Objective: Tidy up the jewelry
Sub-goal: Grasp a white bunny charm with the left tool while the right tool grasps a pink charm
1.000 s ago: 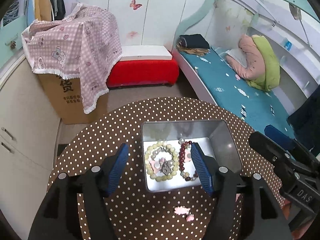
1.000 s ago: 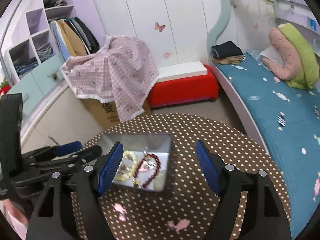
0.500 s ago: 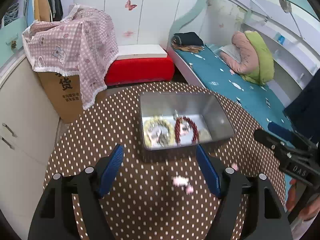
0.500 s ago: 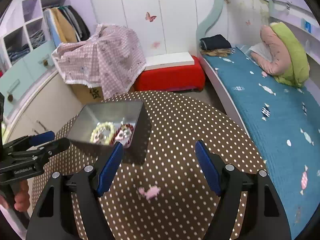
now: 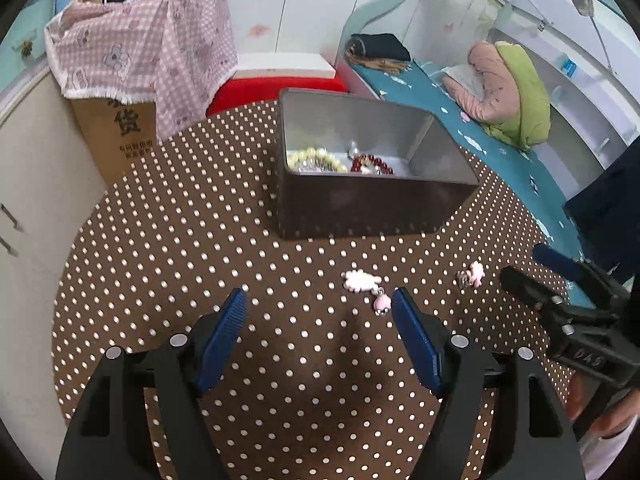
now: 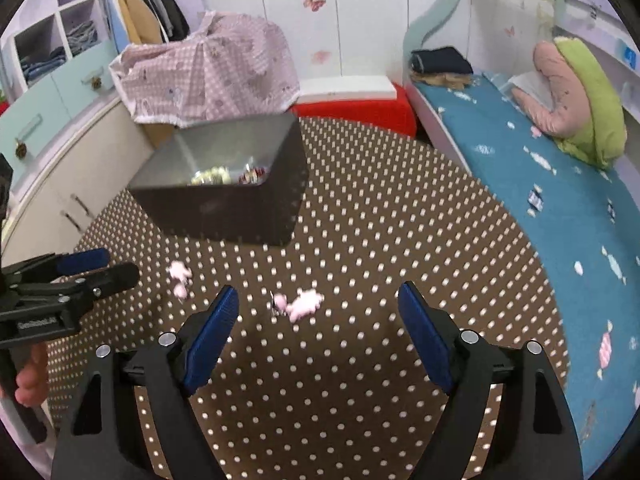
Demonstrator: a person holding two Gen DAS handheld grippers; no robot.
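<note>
A grey metal box (image 5: 372,204) stands on the round brown dotted table (image 5: 200,240). It holds a pale bead bracelet (image 5: 316,160) and a dark red bead bracelet (image 5: 370,163). Two pink earrings lie on the table in front of the box: one (image 5: 362,282) just beyond my left gripper (image 5: 320,320), the other (image 5: 474,272) further right. My left gripper is open and empty. My right gripper (image 6: 318,316) is open and empty, with a pink earring (image 6: 302,303) between its tips. The second earring (image 6: 180,276) and the box (image 6: 228,204) lie to its left.
A cardboard carton under a pink checked cloth (image 5: 152,36) and a red bench (image 5: 280,84) stand beyond the table. A bed with a blue sheet (image 6: 540,184) runs along the right. White cabinets (image 5: 28,160) are on the left.
Both grippers have pulled back and dropped lower. The box now sits further off and the pink earrings lie close in front of the fingertips. Both stay open.
</note>
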